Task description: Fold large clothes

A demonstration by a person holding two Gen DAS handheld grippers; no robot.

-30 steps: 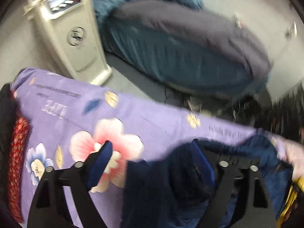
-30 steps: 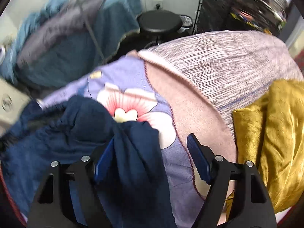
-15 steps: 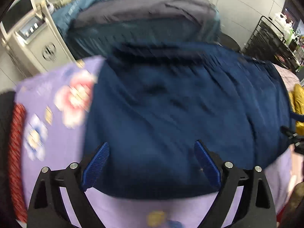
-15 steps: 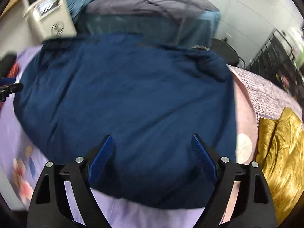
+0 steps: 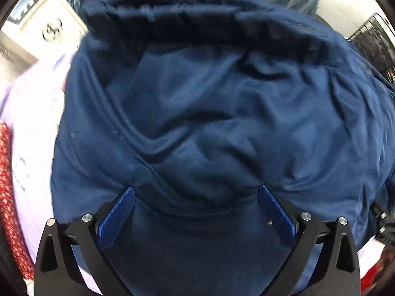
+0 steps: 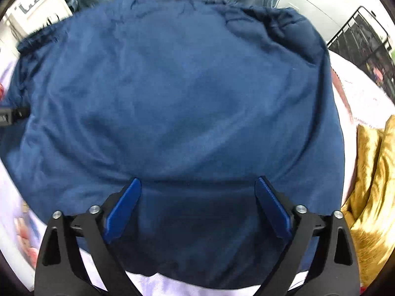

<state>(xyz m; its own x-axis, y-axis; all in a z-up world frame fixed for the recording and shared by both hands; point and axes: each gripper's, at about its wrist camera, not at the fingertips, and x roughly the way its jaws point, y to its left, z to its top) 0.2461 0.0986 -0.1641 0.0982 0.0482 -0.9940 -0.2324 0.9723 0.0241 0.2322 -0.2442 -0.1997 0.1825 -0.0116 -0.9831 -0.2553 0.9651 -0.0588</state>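
Navy garment (image 5: 222, 113), one piece, lies spread and wrinkled over a lilac flowered sheet (image 5: 32, 113), filling both wrist views. Two grippers point steeply down at it: the left gripper (image 5: 196, 192) and the right gripper (image 6: 197, 185), each with its blue fingers (image 6: 122, 208) spread wide, having just been opening, cloth below them but nothing pinched. One gold cloth (image 6: 370, 185) lies bunched beside the garment's right edge; one red patterned fabric (image 5: 9, 197) lies along the sheet's left side.
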